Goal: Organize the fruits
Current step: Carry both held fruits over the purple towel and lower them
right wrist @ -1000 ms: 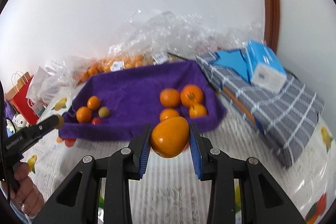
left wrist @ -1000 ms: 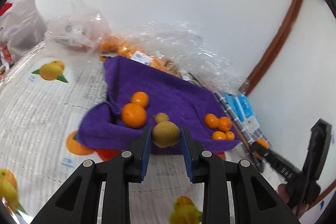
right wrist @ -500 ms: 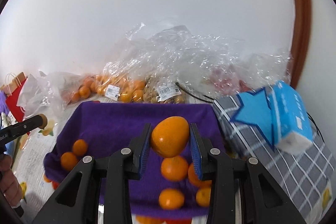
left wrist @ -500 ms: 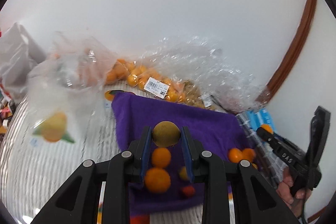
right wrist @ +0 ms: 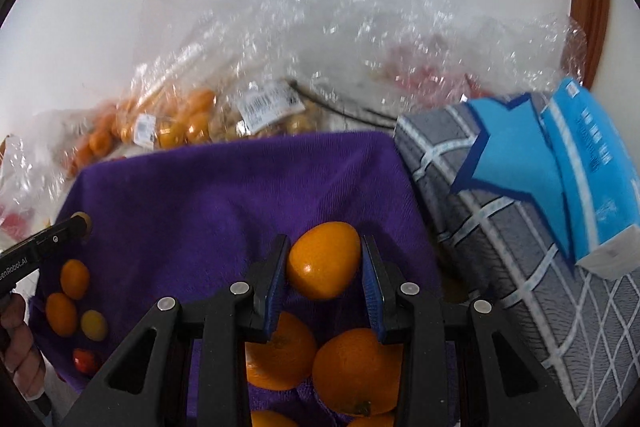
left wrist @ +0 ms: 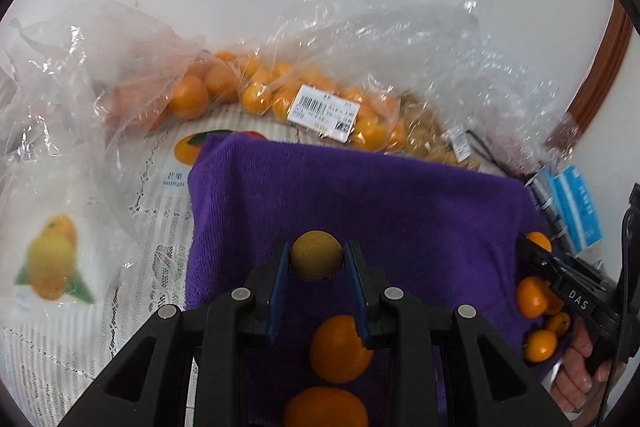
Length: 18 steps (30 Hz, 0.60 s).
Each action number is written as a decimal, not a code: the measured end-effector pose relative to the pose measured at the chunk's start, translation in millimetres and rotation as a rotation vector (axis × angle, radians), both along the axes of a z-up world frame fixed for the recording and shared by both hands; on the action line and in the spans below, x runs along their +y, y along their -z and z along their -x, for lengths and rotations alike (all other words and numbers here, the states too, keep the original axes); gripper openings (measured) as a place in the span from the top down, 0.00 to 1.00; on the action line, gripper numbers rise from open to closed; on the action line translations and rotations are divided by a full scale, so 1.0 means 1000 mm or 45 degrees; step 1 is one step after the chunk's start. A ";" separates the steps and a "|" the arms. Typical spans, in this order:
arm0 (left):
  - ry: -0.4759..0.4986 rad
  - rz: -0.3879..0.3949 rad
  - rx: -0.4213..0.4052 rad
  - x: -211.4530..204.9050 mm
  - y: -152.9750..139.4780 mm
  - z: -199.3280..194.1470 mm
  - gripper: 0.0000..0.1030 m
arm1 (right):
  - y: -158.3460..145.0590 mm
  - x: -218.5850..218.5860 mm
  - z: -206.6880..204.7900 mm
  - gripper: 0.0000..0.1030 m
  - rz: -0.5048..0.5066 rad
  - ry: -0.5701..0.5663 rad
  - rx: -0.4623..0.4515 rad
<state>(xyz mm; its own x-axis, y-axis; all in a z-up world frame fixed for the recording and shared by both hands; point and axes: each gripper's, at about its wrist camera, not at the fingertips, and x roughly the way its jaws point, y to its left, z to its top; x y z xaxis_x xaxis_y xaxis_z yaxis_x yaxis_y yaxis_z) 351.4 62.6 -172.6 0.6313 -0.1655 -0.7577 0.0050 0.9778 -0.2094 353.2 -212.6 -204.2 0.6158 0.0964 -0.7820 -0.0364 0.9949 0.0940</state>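
2 grippers clamp fruit: left gripper (left wrist: 317, 261) w/ brownish fruit (left wrist: 316, 255), right gripper (right wrist: 323, 261) w/ orange (right wrist: 323, 259).

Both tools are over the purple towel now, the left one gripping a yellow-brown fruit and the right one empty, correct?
Not quite. The right tool is not empty: the right wrist view shows it shut on an orange fruit. The rest holds: the left tool grips the yellow-brown fruit, and both are over the purple towel.

Brownish-yellow fruit (left wrist: 316, 255) and orange (right wrist: 323, 259) (both clamped) above purple towel (left wrist: 400, 195).
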 end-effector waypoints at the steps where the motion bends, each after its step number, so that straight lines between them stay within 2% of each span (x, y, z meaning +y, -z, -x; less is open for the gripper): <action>1: 0.006 -0.016 0.009 -0.002 0.001 -0.001 0.74 | 0.002 0.000 0.000 0.66 0.005 -0.001 0.006; 15: 0.024 -0.058 0.027 -0.007 0.004 -0.003 0.74 | 0.003 -0.006 0.005 0.65 -0.012 0.020 -0.016; 18: 0.035 -0.066 0.027 -0.008 0.004 -0.004 0.74 | 0.003 -0.007 0.007 0.55 -0.032 0.020 -0.017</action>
<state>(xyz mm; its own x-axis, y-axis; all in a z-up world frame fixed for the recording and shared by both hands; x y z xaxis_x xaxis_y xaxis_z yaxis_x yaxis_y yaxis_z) 355.5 54.6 -176.5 0.6111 -0.1426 -0.7786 0.0283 0.9869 -0.1585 345.8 -219.3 -206.8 0.6278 0.1058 -0.7712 -0.0219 0.9927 0.1185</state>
